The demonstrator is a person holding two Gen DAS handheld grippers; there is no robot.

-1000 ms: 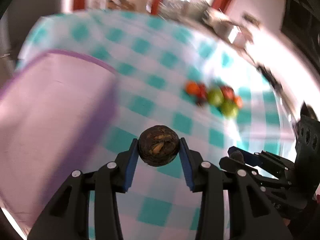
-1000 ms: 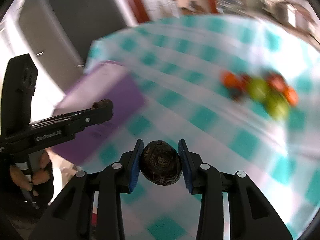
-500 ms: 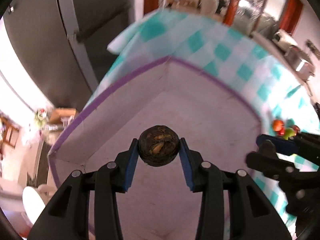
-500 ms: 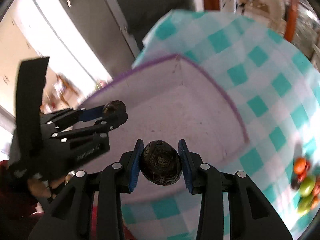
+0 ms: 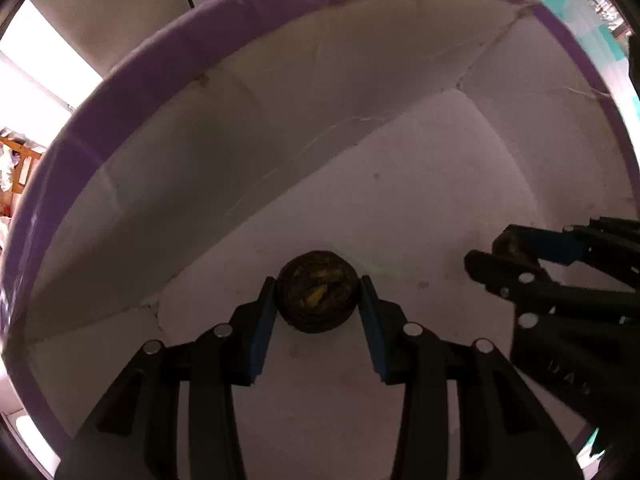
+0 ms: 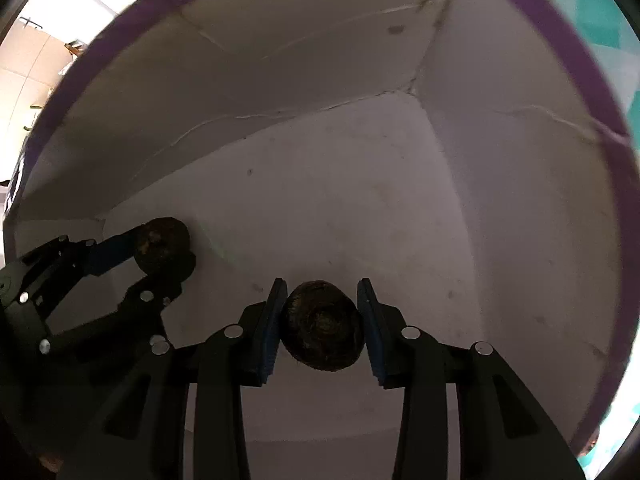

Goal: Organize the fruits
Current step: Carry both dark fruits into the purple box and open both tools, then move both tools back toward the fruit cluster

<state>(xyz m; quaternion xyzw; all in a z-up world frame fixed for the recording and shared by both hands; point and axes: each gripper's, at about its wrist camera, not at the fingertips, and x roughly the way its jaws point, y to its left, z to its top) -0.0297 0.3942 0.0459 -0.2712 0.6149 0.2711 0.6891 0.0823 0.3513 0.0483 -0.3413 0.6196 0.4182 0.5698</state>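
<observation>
Left wrist view: we note the left gripper [image 5: 318, 304] pointing down into a box [image 5: 360, 80] w/ white inner walls and a purple rim. Its jaws stand narrow, clamped on a dark round fruit [image 5: 318, 292]; the blue pads press it on both sides. Fruit surface is brown-black, wrinkled, w/ a yellowish patch at centre. It sits low in the box, close over the white floor; we cannot tell whether it touches the floor. At right of this view we see the right gripper [image 5: 508, 256] coming in from the edge, also inside the box, w/ a second dark fruit [image 5: 514, 246] partly visible between its fingers.

Right wrist view: the right gripper [image 6: 320, 324] likewise points down into the same box [image 6: 520, 160]. Jaws narrow, closed on the second dark fruit [image 6: 322, 334], blue pads tight against both sides. This fruit is round, dark brown, w/ a ringed end facing the camera. It hangs near the box floor; contact w/ floor not determinable. At left we see the left gripper [image 6: 168, 256] w/ its fruit [image 6: 162, 250] held at the fingertips, near the corner where two walls meet the floor.

Both fruits are inside the box, apart from each other, each gripped. Box floor shows a few small dark specks. Beyond the rim, upper right, a strip of teal-and-white checked cloth [image 6: 600, 12] is visible.
</observation>
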